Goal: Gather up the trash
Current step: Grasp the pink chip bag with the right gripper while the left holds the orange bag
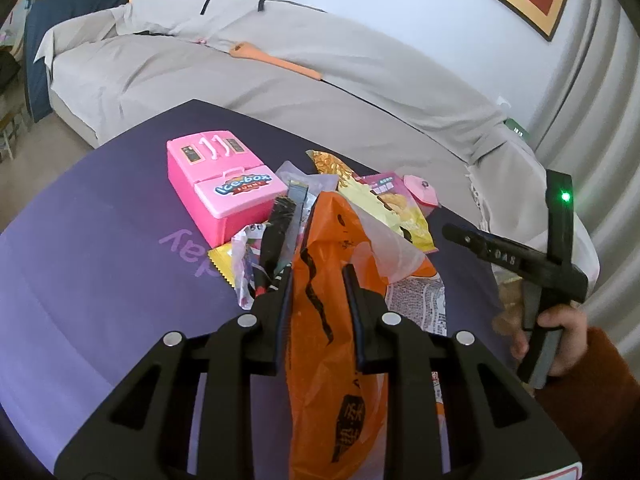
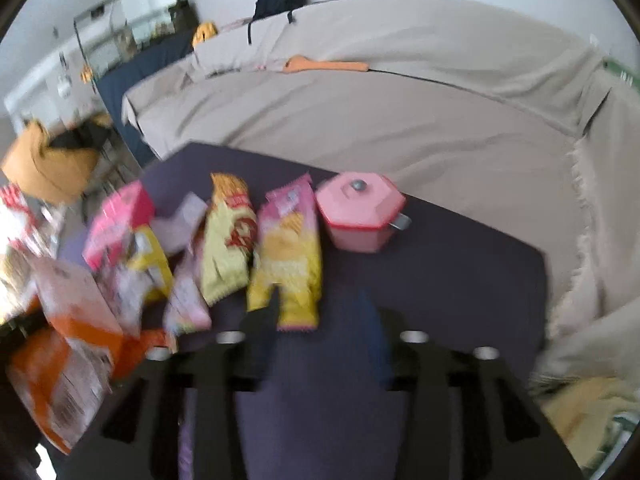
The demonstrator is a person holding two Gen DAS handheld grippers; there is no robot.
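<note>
My left gripper (image 1: 320, 286) is shut on the rim of an orange plastic bag (image 1: 324, 360), which hangs between its fingers with crumpled wrappers (image 1: 248, 264) beside it. Behind the bag lie yellow and pink snack packets (image 1: 400, 212). In the blurred right wrist view my right gripper (image 2: 320, 318) stands open over the purple table top (image 2: 460, 280), nothing between its fingers. A yellow-pink snack packet (image 2: 288, 264) lies just ahead of its left finger, and another yellow packet (image 2: 228, 240) lies beside that. The orange bag (image 2: 72, 360) is at the far left.
A pink toy fridge (image 1: 216, 188) stands left of the trash and a pink toy pot (image 2: 360, 212) right of it. A hand (image 1: 560, 332) in a rust sleeve holds the right gripper at the table's right side. A beige-covered sofa (image 1: 280, 92) runs behind the table.
</note>
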